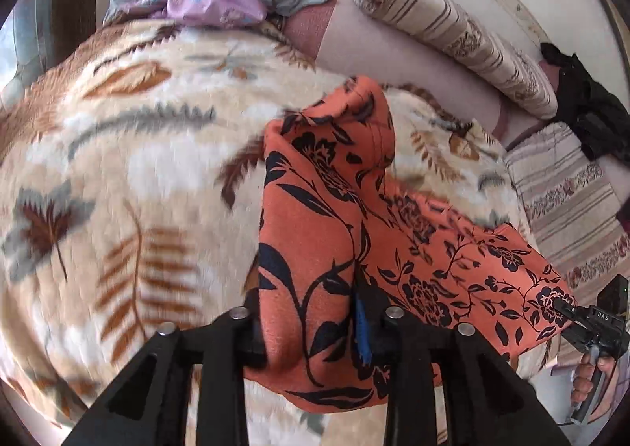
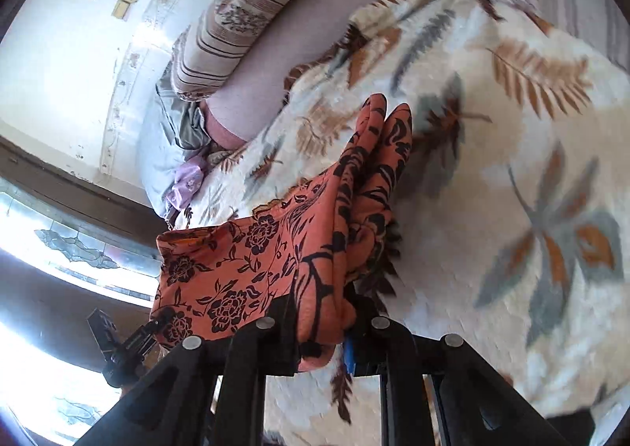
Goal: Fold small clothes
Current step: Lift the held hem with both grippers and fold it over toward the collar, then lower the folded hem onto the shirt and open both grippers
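Both grippers are matte black plastic. The left gripper (image 1: 311, 332) has round silver screw heads on its linkage and a blue pad on one finger (image 1: 364, 332). Right gripper (image 1: 567, 308) has white lettering, and bare skin shows on the right hand (image 1: 586, 379).

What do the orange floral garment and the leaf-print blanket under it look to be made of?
Orange garment: thin, matte woven or knit fabric, likely a soft synthetic or cotton; it drapes in limp folds. Blanket: thick plush fleece, judging by its fuzzy pile and soft-edged print.
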Tool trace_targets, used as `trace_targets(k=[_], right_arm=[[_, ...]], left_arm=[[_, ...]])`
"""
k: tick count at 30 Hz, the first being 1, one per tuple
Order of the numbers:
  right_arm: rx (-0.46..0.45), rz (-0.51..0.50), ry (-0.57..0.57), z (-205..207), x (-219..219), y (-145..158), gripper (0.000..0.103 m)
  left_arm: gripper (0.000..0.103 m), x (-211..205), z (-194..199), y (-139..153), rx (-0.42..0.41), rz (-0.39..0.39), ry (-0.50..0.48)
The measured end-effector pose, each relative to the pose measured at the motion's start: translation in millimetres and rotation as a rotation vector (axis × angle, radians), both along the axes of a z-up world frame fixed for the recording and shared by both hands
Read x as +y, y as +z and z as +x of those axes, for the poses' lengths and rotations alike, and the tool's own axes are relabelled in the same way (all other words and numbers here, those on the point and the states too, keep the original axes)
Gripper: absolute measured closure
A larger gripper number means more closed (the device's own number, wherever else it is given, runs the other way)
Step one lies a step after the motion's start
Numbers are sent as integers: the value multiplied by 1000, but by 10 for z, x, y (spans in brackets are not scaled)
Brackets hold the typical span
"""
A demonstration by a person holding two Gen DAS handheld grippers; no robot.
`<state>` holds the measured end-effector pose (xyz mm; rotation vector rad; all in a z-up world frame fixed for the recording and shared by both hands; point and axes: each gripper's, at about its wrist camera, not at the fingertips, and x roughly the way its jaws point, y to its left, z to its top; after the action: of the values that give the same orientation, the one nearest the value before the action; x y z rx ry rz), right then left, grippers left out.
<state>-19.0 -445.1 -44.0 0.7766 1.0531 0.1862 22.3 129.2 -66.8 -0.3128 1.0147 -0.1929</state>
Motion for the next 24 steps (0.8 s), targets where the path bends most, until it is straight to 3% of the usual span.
trace_targets(k=[2,3,4,6,9,13,18,21,24], right_arm=[[145,-67,17,-280,-36,-495,38],[224,-103,9,-406,-76,-698,18],[140,-159,38,-497,-57,-625,23],[98,-189,54,-559,-60,-430,22],[-11,-179,-3,-451,-203,-144,22],[-83,-202,27,4,-181,-2,22],[-67,-299,83,646,-87,-110,23],[-63,-354,92,911,-55,-202,33],[-38,-380,99,1039,-38,-293,40]], left_arm=[[35,14,-219,-554,132,69,-12],[35,34,-321,-685,122,110,-20],[34,36,-456,-601,25,153,-38],[34,60,-502,-444,26,196,-51],[34,223,-399,-211,-42,150,-11],[34,310,-139,-149,-50,126,27],[34,329,283,-250,-48,85,6],[35,345,547,-293,-43,47,19],[35,346,775,-324,-33,61,23]])
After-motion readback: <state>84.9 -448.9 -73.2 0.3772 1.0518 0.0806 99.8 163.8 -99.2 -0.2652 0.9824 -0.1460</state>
